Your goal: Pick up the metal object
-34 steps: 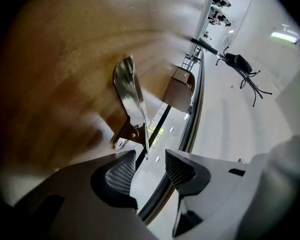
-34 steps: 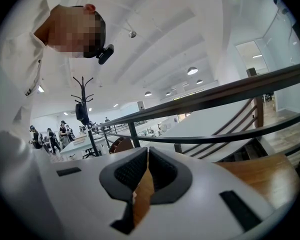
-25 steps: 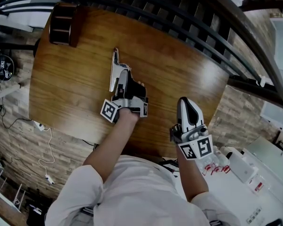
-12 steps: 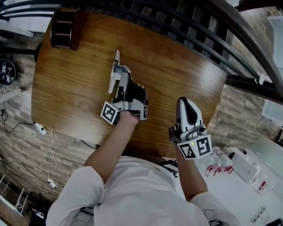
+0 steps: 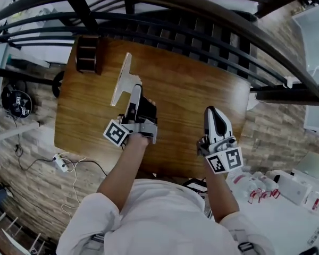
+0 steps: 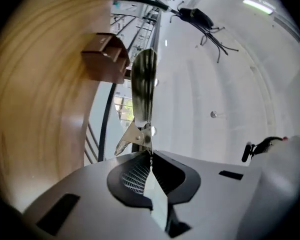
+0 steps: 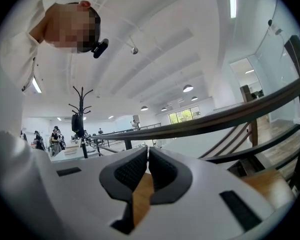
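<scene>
The metal object (image 5: 122,81) is a long shiny tool with a flat blade and a hinged end. It hangs above the wooden table (image 5: 191,100), with my left gripper (image 5: 134,92) shut on its near end. In the left gripper view the metal object (image 6: 143,84) stands up from the left gripper (image 6: 150,156), pinched between the ribbed pads. My right gripper (image 5: 212,111) hovers over the table's near right part, shut with nothing in it. In the right gripper view the right gripper (image 7: 148,151) has its pads together and nothing between them.
A small brown wooden holder (image 5: 87,53) stands at the table's far left corner, also visible as the brown holder (image 6: 106,59). A dark curved railing (image 5: 202,31) runs along the far side. A white counter (image 5: 287,190) with small items lies at lower right.
My left gripper has lifted the metal object off the table, and the object's blade now points up and away. The right gripper has risen slightly.
</scene>
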